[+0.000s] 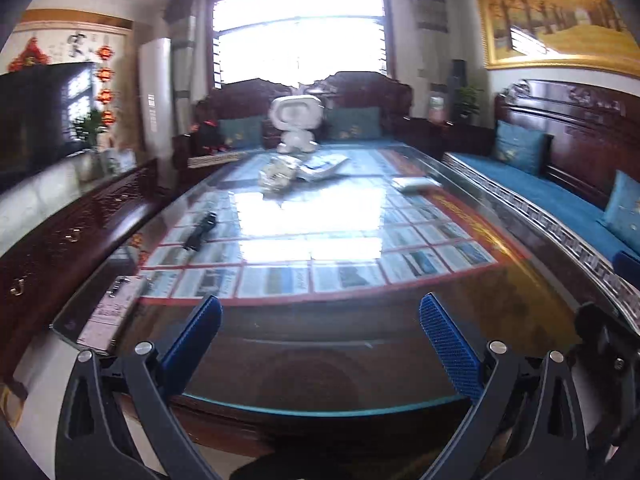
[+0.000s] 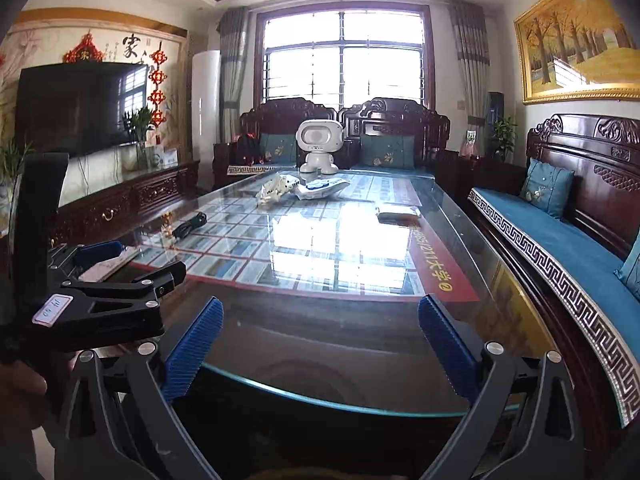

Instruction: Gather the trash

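Note:
A crumpled clear wrapper (image 1: 277,174) (image 2: 273,191) and a white-and-blue packet (image 1: 323,168) (image 2: 322,190) lie at the far end of the long glass-topped table (image 1: 320,320) (image 2: 320,332). My left gripper (image 1: 320,320) is open and empty above the table's near end. My right gripper (image 2: 320,324) is open and empty above the near end too. The left gripper also shows from the side in the right wrist view (image 2: 132,268), at the left.
A white robot figure (image 1: 295,122) (image 2: 319,145) stands behind the trash. A black cable (image 1: 200,230) (image 2: 190,225) lies left of centre, a flat pack (image 1: 412,184) (image 2: 398,214) at the right, a paper card (image 1: 110,312) at the near left. Blue-cushioned sofa (image 2: 560,248) runs along the right; a TV cabinet (image 2: 132,196) on the left.

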Available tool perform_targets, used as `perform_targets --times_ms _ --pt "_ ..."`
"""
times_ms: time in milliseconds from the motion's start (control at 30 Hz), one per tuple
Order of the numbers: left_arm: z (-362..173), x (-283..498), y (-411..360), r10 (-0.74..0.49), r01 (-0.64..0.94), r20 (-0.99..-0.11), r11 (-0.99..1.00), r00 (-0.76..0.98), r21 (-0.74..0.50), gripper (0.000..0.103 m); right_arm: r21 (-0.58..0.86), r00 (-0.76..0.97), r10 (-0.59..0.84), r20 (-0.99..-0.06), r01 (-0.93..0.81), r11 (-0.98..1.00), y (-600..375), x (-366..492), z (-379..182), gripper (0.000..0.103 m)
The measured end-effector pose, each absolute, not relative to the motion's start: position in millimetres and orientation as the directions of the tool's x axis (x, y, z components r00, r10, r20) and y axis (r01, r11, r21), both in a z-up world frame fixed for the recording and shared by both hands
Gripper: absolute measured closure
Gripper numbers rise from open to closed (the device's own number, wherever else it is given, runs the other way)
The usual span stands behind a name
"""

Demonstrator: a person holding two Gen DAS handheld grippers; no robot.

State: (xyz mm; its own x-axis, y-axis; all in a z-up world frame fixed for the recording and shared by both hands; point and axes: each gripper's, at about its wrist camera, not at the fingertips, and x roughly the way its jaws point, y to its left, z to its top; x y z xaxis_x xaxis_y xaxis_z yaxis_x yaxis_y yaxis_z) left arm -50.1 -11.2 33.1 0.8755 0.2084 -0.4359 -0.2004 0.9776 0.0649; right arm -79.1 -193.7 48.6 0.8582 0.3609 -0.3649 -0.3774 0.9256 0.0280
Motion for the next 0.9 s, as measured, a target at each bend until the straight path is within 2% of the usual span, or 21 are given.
perform_targets --times_ms 133,333,567,633,800,900 --pt "40 -42 -18 0.267 -0.239 -0.392 0.964 0.88 0.12 0.004 0.051 0.851 0.367 -0.375 -0.376 0.925 -190 -62 43 0.008" --pt "40 -23 -24 0.196 -0.177 -0.441 0.981 0.876 0.085 0.004 0.058 0.844 0.356 -0.4 -0.365 0.929 -189 -49 33 0.008" --pt "29 -8 -19 0.186 -0.182 -0.471 0.982 0.862 0.054 0.004 0.062 0.841 0.345 -0.418 -0.352 0.934 -190 -40 29 0.008" --pt "28 -3 -15 0.142 -0.154 -0.487 0.988 0.862 0.016 0.004 0.06 0.841 0.337 -0.423 -0.345 0.937 -190 -36 28 0.009" --pt "26 21 -10 0.096 -0.105 -0.518 0.994 0.85 0.012 0.004 0.084 0.838 0.332 -0.432 -0.329 0.941 -192 -16 27 0.008" --pt "28 40 0 0.13 -0.143 -0.513 0.99 0.848 0.014 0.004 0.081 0.841 0.328 -0.43 -0.326 0.942 -189 2 31 0.008"
